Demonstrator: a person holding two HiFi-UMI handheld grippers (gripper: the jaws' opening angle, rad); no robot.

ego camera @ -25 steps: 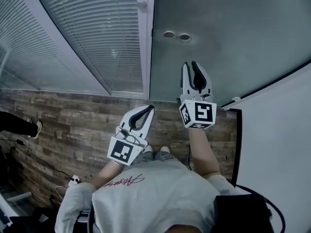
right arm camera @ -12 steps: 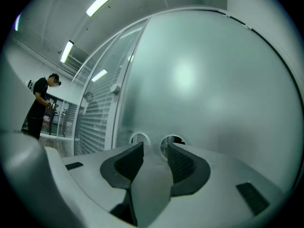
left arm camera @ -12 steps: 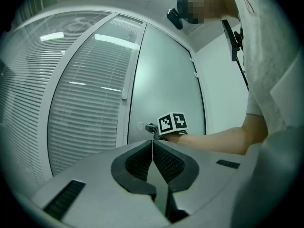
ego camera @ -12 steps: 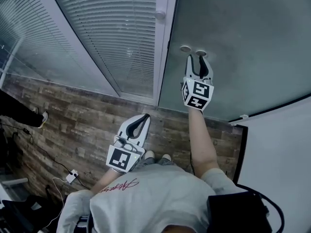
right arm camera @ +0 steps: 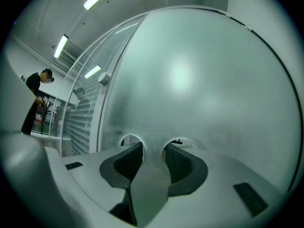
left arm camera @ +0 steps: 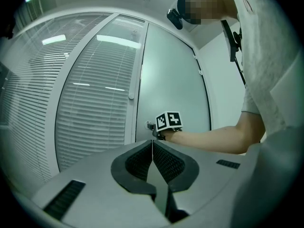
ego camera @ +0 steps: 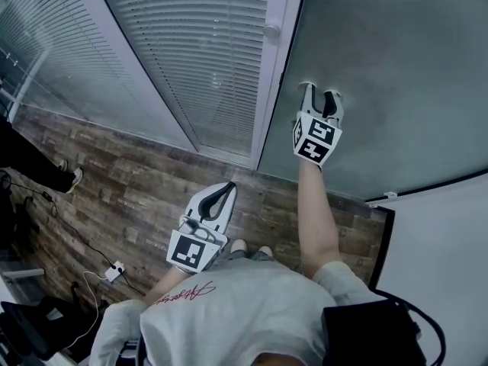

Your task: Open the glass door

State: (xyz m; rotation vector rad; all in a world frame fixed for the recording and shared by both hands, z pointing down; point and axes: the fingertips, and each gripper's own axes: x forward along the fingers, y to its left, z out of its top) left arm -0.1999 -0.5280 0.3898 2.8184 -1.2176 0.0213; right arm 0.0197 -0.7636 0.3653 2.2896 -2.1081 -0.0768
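I am opening my right hand-held gripper (ego camera: 320,92), nothing between its jaws, its tips right at the two round holes (right arm camera: 131,140) in the frosted glass door (ego camera: 396,67) ahead, while holding my left hand-held gripper (ego camera: 227,189) pressed together well back.

Frosted glass door (right arm camera: 204,75), 2 round holes (right arm camera: 127,139)

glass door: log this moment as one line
right gripper: jaws opening, tips at two holes in glass door, glass strip between them | left gripper: shut, empty, near body | door: looks closed
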